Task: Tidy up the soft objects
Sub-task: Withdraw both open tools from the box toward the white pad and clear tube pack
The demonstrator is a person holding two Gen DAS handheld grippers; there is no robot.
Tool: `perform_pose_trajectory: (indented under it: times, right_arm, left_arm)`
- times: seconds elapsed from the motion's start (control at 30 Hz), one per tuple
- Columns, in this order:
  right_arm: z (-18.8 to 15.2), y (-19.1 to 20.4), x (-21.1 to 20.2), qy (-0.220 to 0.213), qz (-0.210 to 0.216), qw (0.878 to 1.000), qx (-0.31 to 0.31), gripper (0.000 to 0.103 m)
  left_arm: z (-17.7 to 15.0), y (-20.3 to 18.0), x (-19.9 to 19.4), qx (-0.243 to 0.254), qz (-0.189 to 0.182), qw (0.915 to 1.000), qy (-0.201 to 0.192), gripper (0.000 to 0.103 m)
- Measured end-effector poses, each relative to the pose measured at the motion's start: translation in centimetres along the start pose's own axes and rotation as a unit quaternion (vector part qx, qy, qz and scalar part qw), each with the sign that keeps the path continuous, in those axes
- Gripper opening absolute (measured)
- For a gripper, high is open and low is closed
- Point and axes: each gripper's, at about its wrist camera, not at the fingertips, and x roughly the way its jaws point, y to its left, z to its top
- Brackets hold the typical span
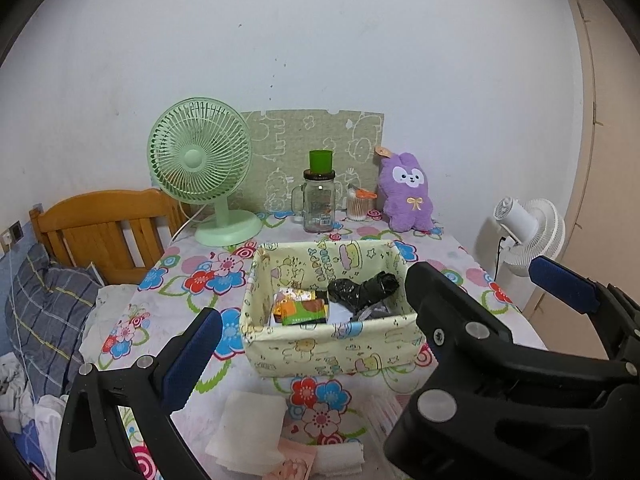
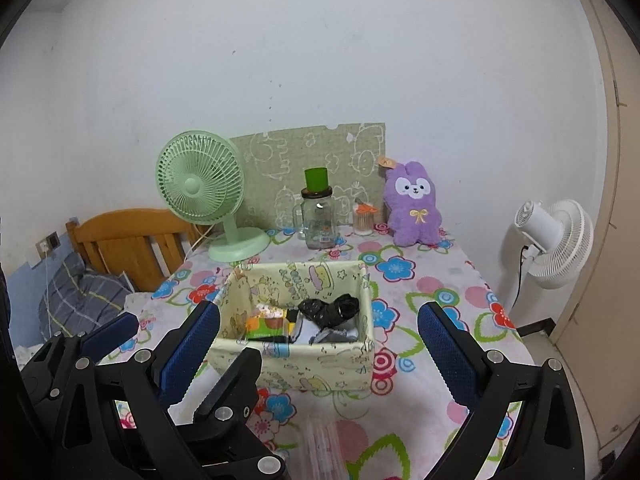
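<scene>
A pale yellow fabric basket (image 1: pixel 332 350) (image 2: pixel 296 368) stands mid-table, holding a black bundle (image 1: pixel 362 288) (image 2: pixel 330 309), an orange-green packet (image 1: pixel 302 308) and other small items. White folded cloths (image 1: pixel 250 428) and a pink item lie in front of it. A purple plush bunny (image 1: pixel 406 192) (image 2: pixel 414 204) sits at the back right. My left gripper (image 1: pixel 320 344) is open and empty, just in front of the basket. My right gripper (image 2: pixel 324 352) is open and empty, also in front of the basket; it shows at the right of the left wrist view.
A green desk fan (image 1: pixel 202 168) (image 2: pixel 204 190), a glass jar with a green cup on top (image 1: pixel 319 196) and a cotton-swab jar (image 1: pixel 357 205) stand at the back. A white floor fan (image 2: pixel 554 240) stands right of the table. A wooden headboard (image 1: pixel 100 224) and bedding are to the left.
</scene>
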Motion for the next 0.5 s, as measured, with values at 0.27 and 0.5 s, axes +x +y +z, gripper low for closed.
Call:
perform_pose_trajectory:
  times: [0.27,0.5]
  right_arm:
    - [-1.1,0.6,-1.1,-0.003,0.008,1.000,-0.005,0.101]
    - [-2.5,1.1,-1.0,0.009,0.014,1.000,-0.007,0.101]
  left_arm:
    - [-1.2,0.2,-1.3,-0.003,0.005,1.0000,-0.005,0.103]
    - [-2.5,0.6,-1.4,0.003,0.008,0.9999,0.006,0.103]
